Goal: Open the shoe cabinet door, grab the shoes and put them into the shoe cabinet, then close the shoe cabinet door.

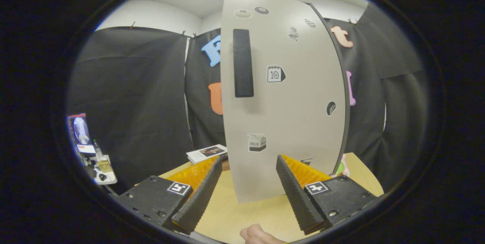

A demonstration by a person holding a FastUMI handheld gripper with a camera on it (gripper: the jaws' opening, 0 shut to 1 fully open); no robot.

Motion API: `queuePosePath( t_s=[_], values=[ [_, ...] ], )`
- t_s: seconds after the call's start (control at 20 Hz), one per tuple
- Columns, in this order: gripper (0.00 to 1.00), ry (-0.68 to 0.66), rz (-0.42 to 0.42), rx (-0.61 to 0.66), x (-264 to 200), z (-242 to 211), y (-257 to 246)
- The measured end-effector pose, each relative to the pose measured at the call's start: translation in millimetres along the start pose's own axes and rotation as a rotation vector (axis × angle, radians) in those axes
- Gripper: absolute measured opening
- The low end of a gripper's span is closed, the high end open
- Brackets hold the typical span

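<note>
Black cloth hangs behind everything you face, and off to your far left a cluttered stand (96, 160) holds small items too blurred to name. Moving right, a thin booklet (206, 153) lies on the light wooden table (242, 213), just beyond your left finger. Your gripper (249, 167) is spread wide, holding nothing, with bare tabletop between its fingers. Straight ahead of that gap stands the shoe cabinet door (280, 96), a pale grey panel with its lower edge just above the table. Its dark vertical handle (243, 63) sits near the door's left edge, well above your fingers, and small stickers dot the panel. A fingertip (257, 234) shows at the near side of the table, between the fingers. Beyond your right finger, something green and pink (343, 166) peeks out past the door's right edge, too hidden to identify.
</note>
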State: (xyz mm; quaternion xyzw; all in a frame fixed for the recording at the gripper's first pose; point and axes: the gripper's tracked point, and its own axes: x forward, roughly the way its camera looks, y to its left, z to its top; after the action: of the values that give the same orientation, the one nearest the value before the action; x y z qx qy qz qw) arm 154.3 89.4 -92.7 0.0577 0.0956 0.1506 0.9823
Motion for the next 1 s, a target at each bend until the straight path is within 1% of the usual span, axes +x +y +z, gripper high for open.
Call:
queuePosePath(
  t_s=[0.15,0.5,0.6,0.75,1.0],
  values=[
    [0.98,-0.004,-0.027,0.025,-21.8,-2.0,-0.6],
    [0.97,-0.049,-0.002,0.011,-72.1,2.3,3.8],
    [0.97,-0.06,-0.012,-0.004,-76.2,2.6,-0.7],
    [0.97,-0.054,-0.033,0.011,-76.2,-0.3,-8.6],
    [0.97,-0.039,-0.09,0.03,-75.2,-2.3,-23.9]
  ],
)
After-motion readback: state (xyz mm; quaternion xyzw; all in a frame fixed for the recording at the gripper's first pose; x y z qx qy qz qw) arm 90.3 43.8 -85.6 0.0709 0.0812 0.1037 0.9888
